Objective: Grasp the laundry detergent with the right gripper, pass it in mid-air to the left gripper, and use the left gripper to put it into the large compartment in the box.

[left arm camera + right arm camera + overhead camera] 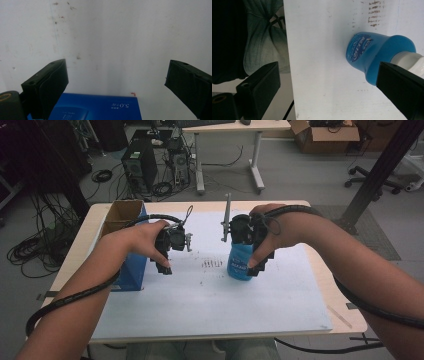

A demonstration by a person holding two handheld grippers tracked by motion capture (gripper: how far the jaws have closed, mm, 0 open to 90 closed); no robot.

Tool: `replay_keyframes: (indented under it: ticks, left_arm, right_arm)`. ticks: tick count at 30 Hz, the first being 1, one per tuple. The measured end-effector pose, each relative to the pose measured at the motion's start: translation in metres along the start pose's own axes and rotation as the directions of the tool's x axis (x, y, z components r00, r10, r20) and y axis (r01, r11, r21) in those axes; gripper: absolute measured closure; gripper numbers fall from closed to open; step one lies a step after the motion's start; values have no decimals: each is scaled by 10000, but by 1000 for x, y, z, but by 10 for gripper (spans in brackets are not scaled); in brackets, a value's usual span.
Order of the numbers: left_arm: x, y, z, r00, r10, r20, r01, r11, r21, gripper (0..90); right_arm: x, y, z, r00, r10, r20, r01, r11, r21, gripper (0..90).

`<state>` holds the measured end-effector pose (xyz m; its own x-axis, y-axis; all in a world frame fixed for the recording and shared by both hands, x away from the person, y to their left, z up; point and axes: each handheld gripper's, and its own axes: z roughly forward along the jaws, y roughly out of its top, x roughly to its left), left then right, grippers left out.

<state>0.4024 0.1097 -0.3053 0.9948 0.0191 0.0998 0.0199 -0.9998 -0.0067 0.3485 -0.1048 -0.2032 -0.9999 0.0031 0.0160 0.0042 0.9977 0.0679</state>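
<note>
In the high view, the left gripper (165, 265) hangs over the white board (210, 305) just beside a blue box (131, 270), while the right gripper (257, 266) sits over a blue bottle (239, 262) standing mid-board.

The left gripper view has its jaws spread wide above the board, the blue box (100, 107) below them.

In the right gripper view, the jaws stand apart, the blue bottle (372, 53) beside one of them.
</note>
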Motion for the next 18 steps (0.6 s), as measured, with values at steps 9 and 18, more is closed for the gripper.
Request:
replay_keyframes:
  ticks: [9, 18]
  left_arm:
    - [-2, 3, -3, 10000, 26, -7, -26, 10000, 37, 49]
    - [-7, 2, -5, 10000, -18, 20, 18, 10000, -90, 49]
  right_arm:
    - [3, -9, -2, 9996, 27, 270, -17, 9993, -386, 58]
    - [10, -34, 3, 9987, 340, 372, -303, 9949, -965, 58]
